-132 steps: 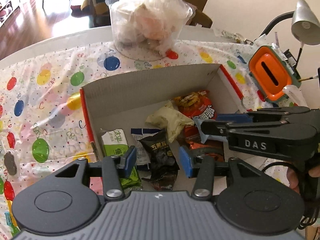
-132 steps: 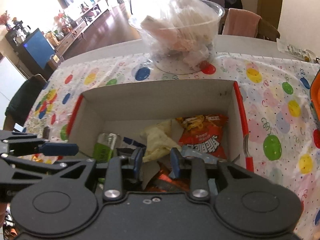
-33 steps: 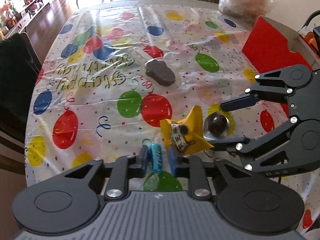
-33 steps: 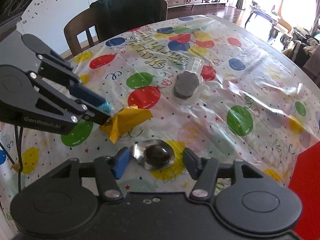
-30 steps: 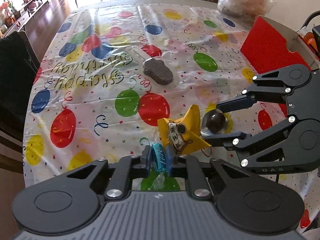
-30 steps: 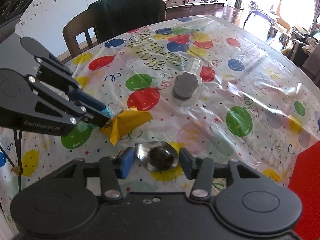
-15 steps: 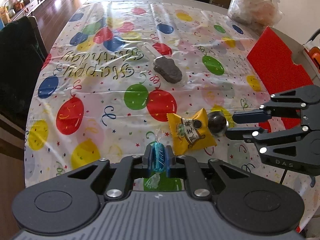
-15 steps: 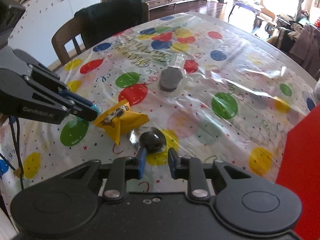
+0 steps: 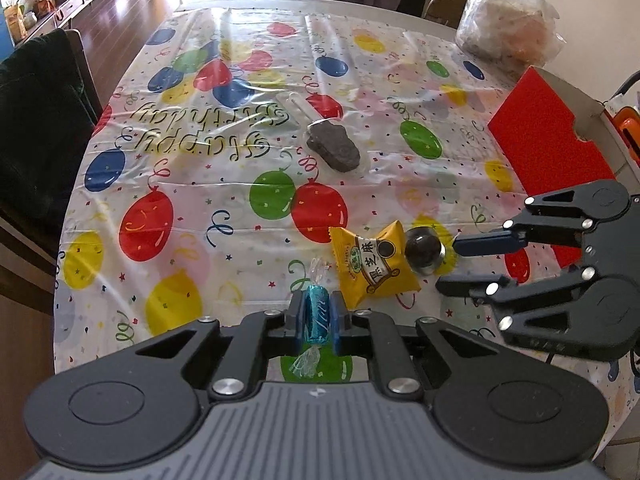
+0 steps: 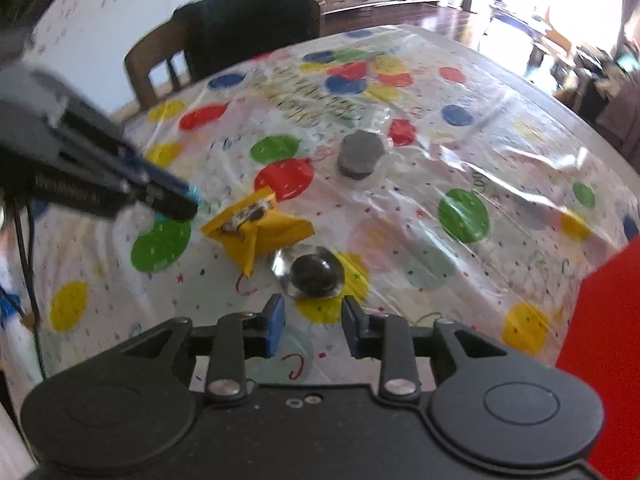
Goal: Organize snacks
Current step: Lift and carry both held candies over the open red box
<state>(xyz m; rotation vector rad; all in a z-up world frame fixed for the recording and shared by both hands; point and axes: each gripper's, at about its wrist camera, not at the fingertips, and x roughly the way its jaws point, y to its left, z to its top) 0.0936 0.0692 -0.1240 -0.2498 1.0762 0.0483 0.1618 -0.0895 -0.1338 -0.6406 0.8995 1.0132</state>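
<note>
My left gripper (image 9: pixel 316 308) is shut on a blue twist-wrapped candy (image 9: pixel 316 316), held just above the balloon tablecloth. Right of it lies a yellow snack packet (image 9: pixel 372 268), and against that a dark round sweet in clear wrap (image 9: pixel 423 248). In the right wrist view the round sweet (image 10: pixel 316 274) sits on the cloth just ahead of my right gripper (image 10: pixel 314 322). Its jaws are opening, with nothing between the blue pads. The left gripper (image 10: pixel 188 200) shows blurred at the left, beside the yellow packet (image 10: pixel 260 232).
A flat grey-brown snack in clear wrap (image 9: pixel 334 148) lies further out on the cloth. The red cardboard box (image 9: pixel 548 148) stands at the right, with a clear tub of bagged food (image 9: pixel 508 32) behind it. A dark chair (image 10: pixel 240 28) stands at the table's far edge.
The left jaws closed on the blue candy and now hold it. The right jaws narrowed behind the round sweet, then parted a little; the sweet still lies on the cloth.
</note>
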